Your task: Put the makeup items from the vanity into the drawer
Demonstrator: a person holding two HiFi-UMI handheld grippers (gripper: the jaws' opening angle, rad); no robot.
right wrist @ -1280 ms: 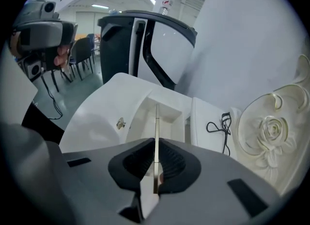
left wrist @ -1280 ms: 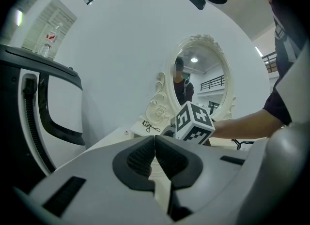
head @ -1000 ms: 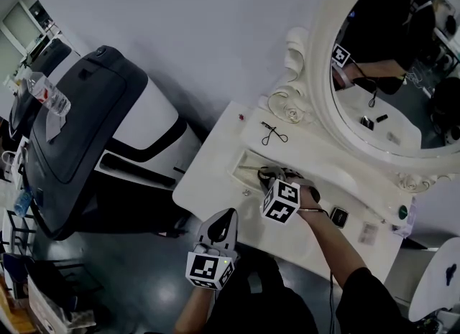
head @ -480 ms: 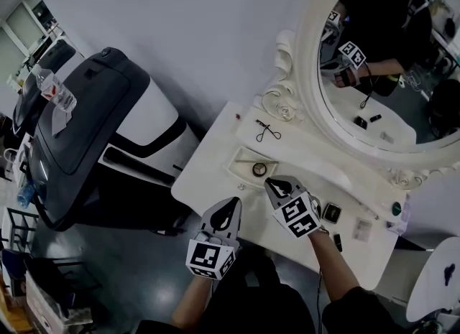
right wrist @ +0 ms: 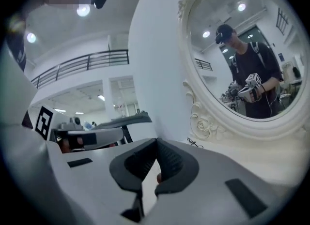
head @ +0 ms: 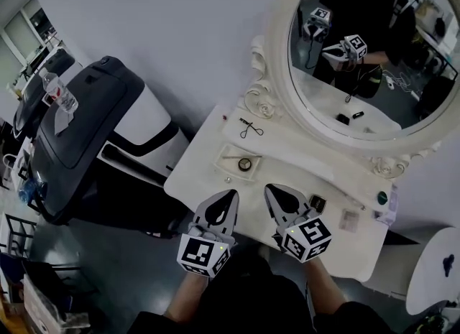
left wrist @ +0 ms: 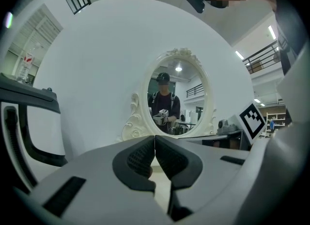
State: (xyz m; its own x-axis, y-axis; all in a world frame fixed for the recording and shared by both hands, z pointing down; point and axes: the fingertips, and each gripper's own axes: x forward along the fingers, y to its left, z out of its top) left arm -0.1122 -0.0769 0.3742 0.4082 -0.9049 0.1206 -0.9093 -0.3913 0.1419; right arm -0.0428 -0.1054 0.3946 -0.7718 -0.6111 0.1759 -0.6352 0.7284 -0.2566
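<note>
Left gripper (head: 231, 195) and right gripper (head: 270, 189): ribbed dark fingers (left wrist: 135, 157) pressed together, empty, facing ornate oval mirror (head: 338, 103)

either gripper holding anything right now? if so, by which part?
Nothing is held. The left gripper has its jaws together with nothing between them, and the right gripper is likewise shut and empty.

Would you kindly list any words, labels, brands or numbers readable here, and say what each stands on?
No text can be read in any view.
Bottle, red label: too small to read.
Packet on the vanity: print blurred.
Cubes on the left gripper and right gripper: black-and-white square markers only, no letters.
</note>
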